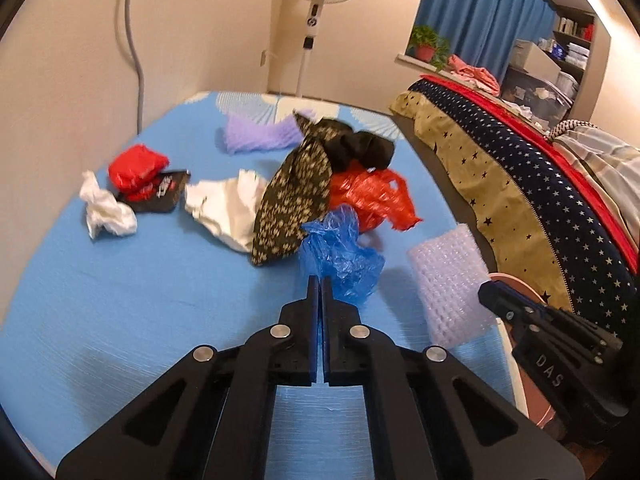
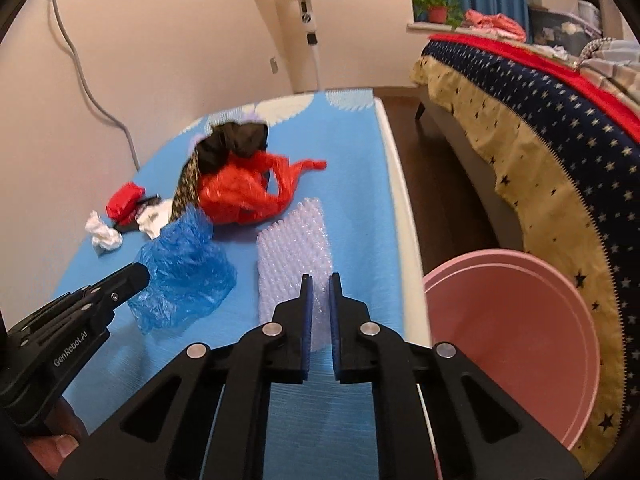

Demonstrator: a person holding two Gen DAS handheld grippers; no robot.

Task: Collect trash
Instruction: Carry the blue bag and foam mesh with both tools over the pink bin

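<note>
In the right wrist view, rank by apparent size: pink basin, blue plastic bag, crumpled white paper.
1. pink basin, though it is nearest the camera
2. blue plastic bag
3. crumpled white paper, farther off, so its true size is unsure

The black left gripper (image 1: 320, 280), its pads blue, has a translucent blue plastic bag (image 1: 340, 254) at its tips, and beyond that lie an orange-red plastic bag (image 1: 370, 196), a black cloth dotted with small pale flowers (image 1: 294, 204), plain black fabric (image 1: 360, 148), white crumpled paper (image 1: 106, 212) and a red packet (image 1: 136, 168) — all on a sky-blue sheet (image 1: 120, 300) with white fan shapes at its far end. Ahead of the black right gripper (image 2: 320, 280) sits clear, faintly lilac bubble wrap (image 2: 296, 248). To its right stand a pink basin (image 2: 516, 340) and a navy bedspread with pale stars, bordered in tan with dark stars (image 2: 560, 152).
</note>
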